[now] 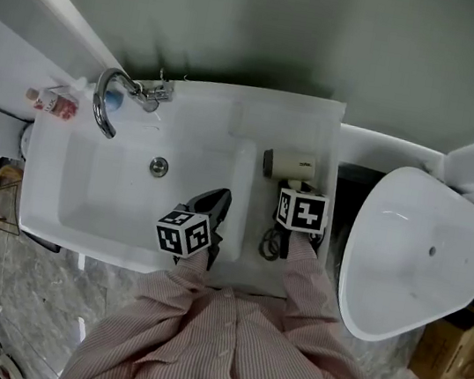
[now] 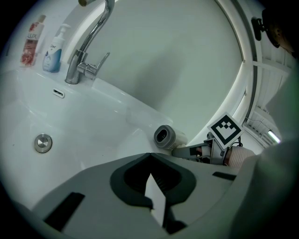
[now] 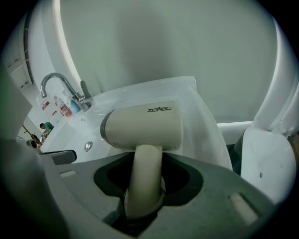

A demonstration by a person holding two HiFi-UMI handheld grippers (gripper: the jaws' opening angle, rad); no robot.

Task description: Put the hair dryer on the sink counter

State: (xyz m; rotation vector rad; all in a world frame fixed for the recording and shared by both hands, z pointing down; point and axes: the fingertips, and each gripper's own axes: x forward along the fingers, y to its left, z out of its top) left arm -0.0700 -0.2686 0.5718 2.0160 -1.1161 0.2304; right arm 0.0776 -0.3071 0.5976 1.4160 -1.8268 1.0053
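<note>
Your right hand-held gripper (image 1: 298, 189) is clamped on the handle (image 3: 145, 177) of the hair dryer (image 1: 290, 164); the handle runs straight down between the two jaws, which stand wide around it. From your head view the dryer is over the white table (image 1: 305, 128) at 3 o'clock from the drain (image 1: 159, 166). Its barrel lies across, with the dark open end facing 9 o'clock and the handle pointing to 6 o'clock, toward you. Whether the barrel actually touches the table surface cannot be told. A dark cord (image 1: 273, 243) lies looped on the table at 6 o'clock from the dryer, beside your striped sleeve (image 1: 311, 285).

Your left hand-held gripper (image 1: 220, 198) has its jaws together with nothing between them. It is over the basin (image 1: 110, 200), at 4 o'clock from the drain and well apart from the dryer.

At 10 o'clock from the drain stands the chrome faucet (image 1: 108, 101). A red bottle (image 1: 55, 102) and a blue-and-white pump bottle (image 2: 52, 49) stand at the faucet's 9 o'clock. A large white tub (image 1: 414, 257) sits at 3 o'clock from the table.
</note>
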